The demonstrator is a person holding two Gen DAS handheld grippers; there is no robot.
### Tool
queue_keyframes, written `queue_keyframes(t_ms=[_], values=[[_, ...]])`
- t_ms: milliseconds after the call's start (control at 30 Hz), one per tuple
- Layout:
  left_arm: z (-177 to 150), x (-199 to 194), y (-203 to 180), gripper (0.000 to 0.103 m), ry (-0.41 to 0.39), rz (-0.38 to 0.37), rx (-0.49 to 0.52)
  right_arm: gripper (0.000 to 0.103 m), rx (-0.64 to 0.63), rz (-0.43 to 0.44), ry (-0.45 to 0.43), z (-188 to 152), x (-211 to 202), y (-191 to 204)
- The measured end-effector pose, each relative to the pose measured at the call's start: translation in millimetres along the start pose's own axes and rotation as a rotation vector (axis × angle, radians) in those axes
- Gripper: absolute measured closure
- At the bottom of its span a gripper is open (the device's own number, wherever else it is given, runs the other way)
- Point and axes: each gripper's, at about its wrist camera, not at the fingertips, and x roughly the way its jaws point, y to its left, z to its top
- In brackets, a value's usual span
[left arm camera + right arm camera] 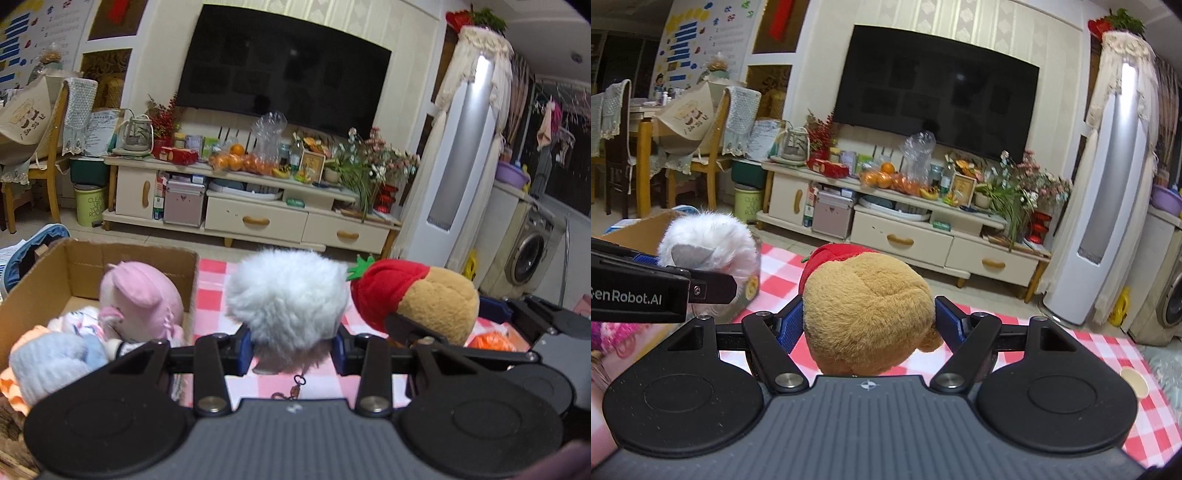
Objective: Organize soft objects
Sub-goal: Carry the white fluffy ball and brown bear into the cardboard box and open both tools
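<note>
My left gripper [291, 350] is shut on a fluffy white plush [288, 306], held above the pink checked cloth [214, 291]; a small keyring dangles under it. The same white plush [709, 247] shows at the left of the right wrist view. My right gripper [870, 325] is shut on a tan plush with a red strawberry cap [868, 306], its blue pads pressing both sides. That tan plush [417, 299] hangs just right of the white one. A cardboard box [48, 273] at the left holds a pink plush [140, 295] and a pale blue one [51, 362].
A cream TV cabinet [255, 218] with fruit and flowers stands beyond the cloth, under a wall TV [284, 66]. A white tower air conditioner [1108, 199] and a washing machine [528, 254] stand at the right. Wooden chairs [713, 140] stand at the left.
</note>
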Motion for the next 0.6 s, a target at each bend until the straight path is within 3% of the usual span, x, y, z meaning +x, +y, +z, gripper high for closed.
queue_keyframes(t_ms=[367, 600], values=[[24.7, -24.7, 32.0, 0.064, -0.098, -0.006, -0.085, 0.012, 0.019, 0.121, -0.023, 23.6, 4.9, 16.8], [49.6, -41.8, 68.5, 0.064, -0.184, 0.044, -0.162, 0.012, 0.031, 0.217, -0.061, 49.9, 16.8, 31.9]])
